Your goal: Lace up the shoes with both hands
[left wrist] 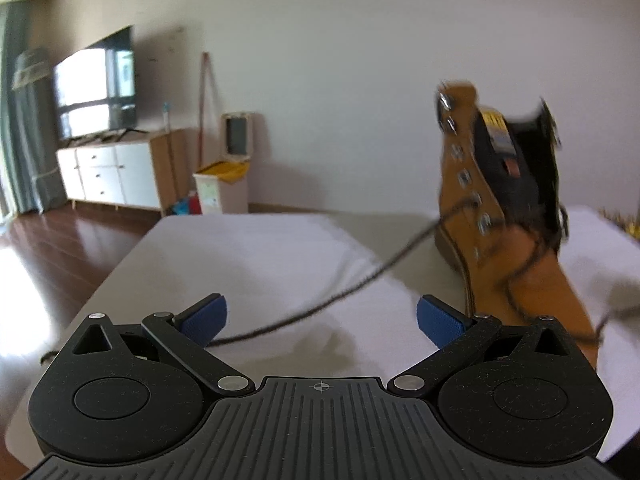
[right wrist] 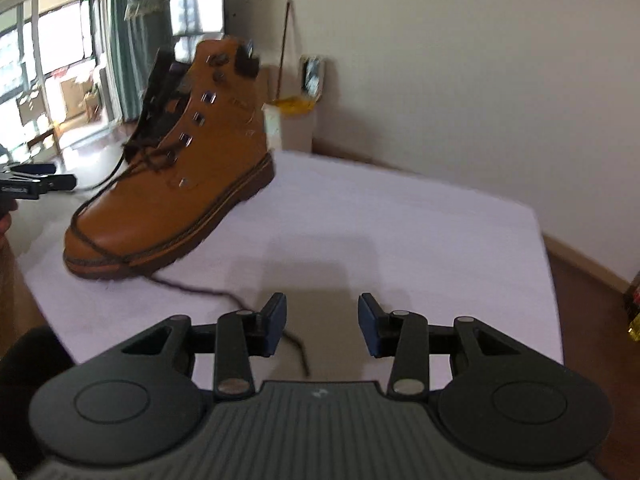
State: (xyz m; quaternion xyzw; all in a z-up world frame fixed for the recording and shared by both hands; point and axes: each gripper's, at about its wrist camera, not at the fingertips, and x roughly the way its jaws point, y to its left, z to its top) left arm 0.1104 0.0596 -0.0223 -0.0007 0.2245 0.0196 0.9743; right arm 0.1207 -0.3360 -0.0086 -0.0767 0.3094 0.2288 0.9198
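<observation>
On white tablecloth [right wrist: 400,220], boot [right wrist: 180,168]; wooden floor [left wrist: 52,240].

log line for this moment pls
left tongs open, empty | right tongs open, empty | lace loose on table | boot part-laced

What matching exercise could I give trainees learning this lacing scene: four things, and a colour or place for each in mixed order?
Things:
1. boot
2. loose lace end
3. pads on the right gripper
4. television

Descriptions:
A. blue
B. tan, standing on the white cloth
C. dark, lying on the cloth just ahead of the right gripper's open jaws
D. against the far wall, above a white cabinet

Pairs: 1-B, 2-C, 3-A, 4-D
</observation>
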